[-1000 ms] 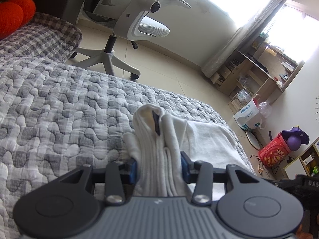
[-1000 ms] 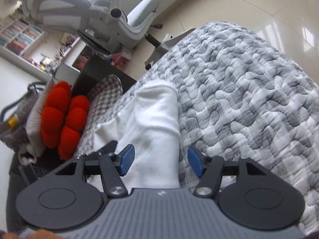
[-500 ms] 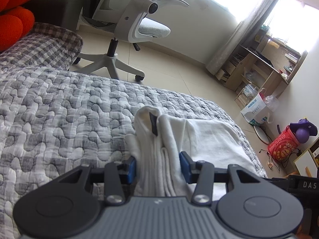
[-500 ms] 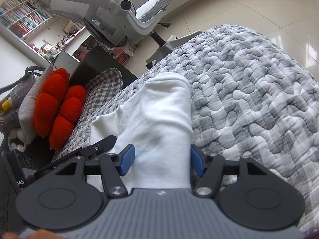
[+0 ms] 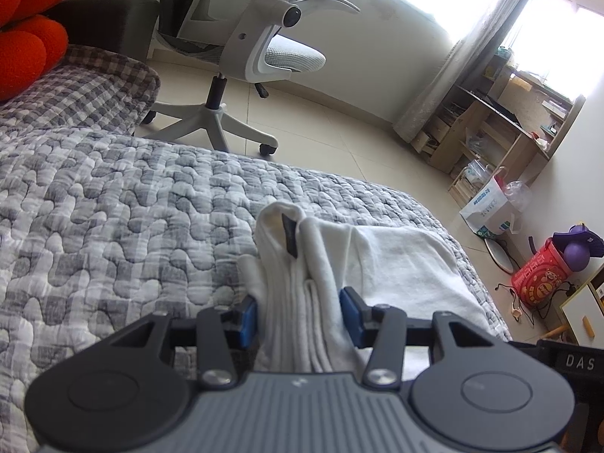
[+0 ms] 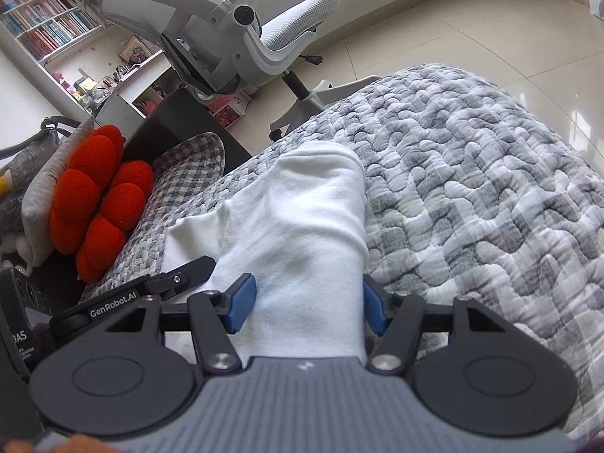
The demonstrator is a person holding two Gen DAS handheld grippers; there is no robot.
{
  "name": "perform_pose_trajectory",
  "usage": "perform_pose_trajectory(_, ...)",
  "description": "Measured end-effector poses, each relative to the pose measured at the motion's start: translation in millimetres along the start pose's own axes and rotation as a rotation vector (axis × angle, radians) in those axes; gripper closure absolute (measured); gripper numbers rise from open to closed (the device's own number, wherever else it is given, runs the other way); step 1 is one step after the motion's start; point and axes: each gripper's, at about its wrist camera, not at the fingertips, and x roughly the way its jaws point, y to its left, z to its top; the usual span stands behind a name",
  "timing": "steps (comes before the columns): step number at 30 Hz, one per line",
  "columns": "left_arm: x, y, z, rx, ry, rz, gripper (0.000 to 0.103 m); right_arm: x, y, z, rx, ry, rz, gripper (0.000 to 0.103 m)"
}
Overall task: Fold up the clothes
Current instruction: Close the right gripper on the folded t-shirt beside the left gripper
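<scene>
Bed: my work surface is the grey quilted bedspread (image 5: 113,226); the white garment (image 5: 396,264) lies on it, near the edge by the floor.
Garment: already narrowed into a long band. The collar end, with a dark tag (image 5: 290,236), is bunched toward my left side; the smooth rolled end (image 6: 317,204) runs ahead of my right side.
Left tongs (image 5: 300,317): both blue pads press against the bunched collar layers, so I read them as clamped on the garment.
Right tongs (image 6: 307,304): the right-hand pad touches the cloth; the left-hand pad seems to stand just clear. I judge the jaws apart, straddling the fold without pinching it.
Step in hand: a late fold; both ends gathered and raised off the bedspread.
Next move: I judge that I must close the right tongs on the fold, then carry both ends together and lay them down squarely, edges level.
Writing, tongs: "GenRobot.AI" (image 6: 113,306) on the other tool's arm; "DAS" (image 5: 580,362) on its body.
Writing, floor: a white bag (image 5: 487,209) bears blue print, too small to read.
</scene>
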Motion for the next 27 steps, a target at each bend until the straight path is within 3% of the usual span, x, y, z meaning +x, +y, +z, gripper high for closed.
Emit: perform_pose_trajectory(27, -3, -8, -3, 0.041, -0.017, 0.04, 0.051, 6, 10, -6, -0.045, -0.036, -0.04, 0.04)
